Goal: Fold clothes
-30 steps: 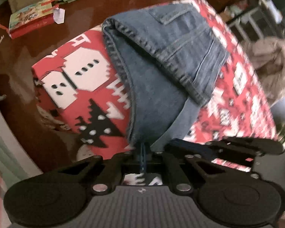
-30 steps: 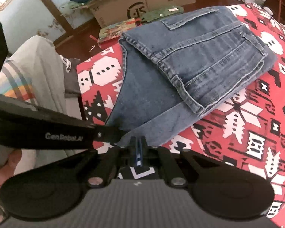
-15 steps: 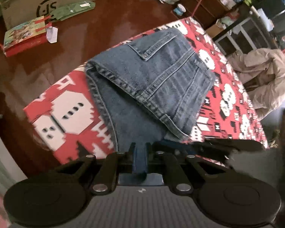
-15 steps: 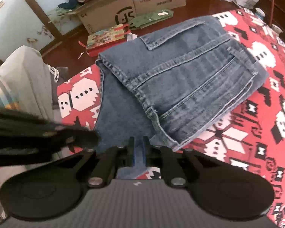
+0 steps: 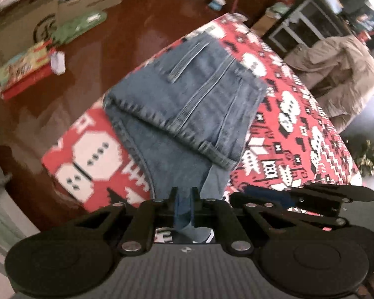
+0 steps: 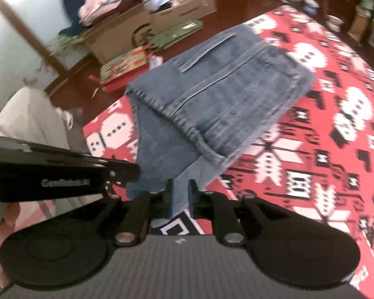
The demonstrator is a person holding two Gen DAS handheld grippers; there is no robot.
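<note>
Holding of the near hem of the folded blue denim jeans point(image 5: 187, 104) is recorded at both grippers, each pointed steeply down. The left gripper point(image 5: 183, 208) has a strip of denim between its narrow jaws, and those jaws are opening; the right gripper point(image 6: 180, 199) likewise has a corner of cloth in its narrow gap, and its jaws are also opening. Whether the pads still press on the fabric cannot be told from these views.

The jeans are laid ahead of both grippers on the red, white and black patterned cloth point(image 5: 299, 134), with the waistband part doubled over the leg layer beneath it. The two near corners are taken one per gripper, judged so that the edge stays straight and level while it is set down or carried over.

In the left view the right gripper is seen just to the right; in the right view the left gripper point(image 6: 127, 172) is seen just to the left.

Step in hand is judged to be release of the hem, the fold looking nearly complete. Risk: cloth snagging on a pad.
</note>
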